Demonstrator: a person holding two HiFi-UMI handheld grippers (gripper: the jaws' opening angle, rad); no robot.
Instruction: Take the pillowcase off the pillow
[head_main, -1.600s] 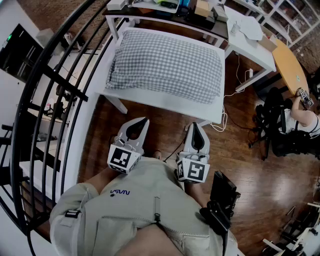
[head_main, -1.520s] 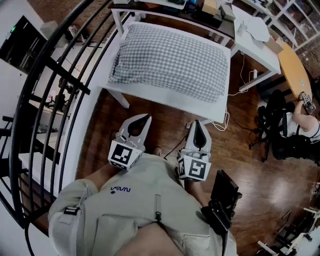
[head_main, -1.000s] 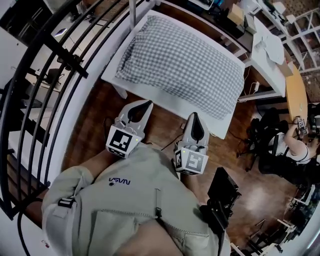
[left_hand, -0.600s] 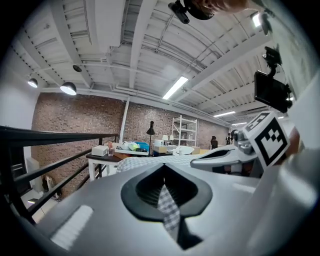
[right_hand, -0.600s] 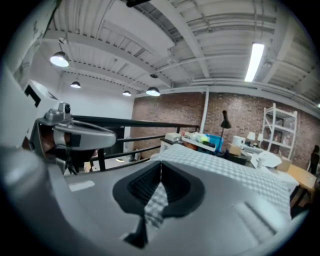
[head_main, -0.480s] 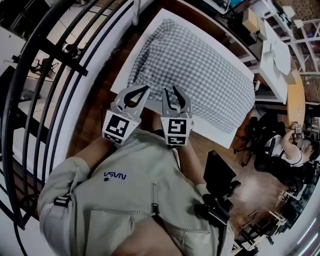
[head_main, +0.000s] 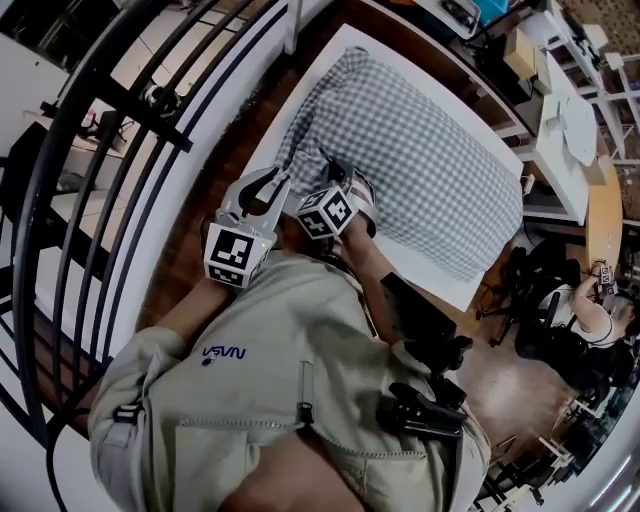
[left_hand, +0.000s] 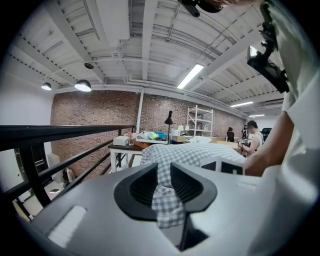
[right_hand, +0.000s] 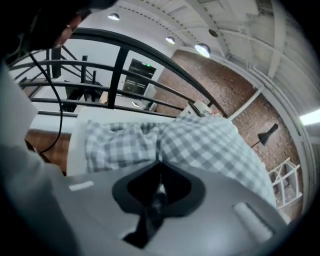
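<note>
The left gripper (left_hand: 165, 172) opens with the pillowcase (head_main: 430, 150) between its jaws; the right gripper (right_hand: 160, 164) closes, pinching it.

We count: one pillow (head_main: 450, 190), one checked pillowcase (head_main: 400, 130) on it, one white bench (head_main: 298, 108) under both. One black railing (left_hand: 65, 131) alongside. One wearer (head_main: 280, 400), one person (head_main: 585, 318) seated far right. One black desk lamp (left_hand: 169, 119), one white shelf unit (left_hand: 200, 120).
</note>
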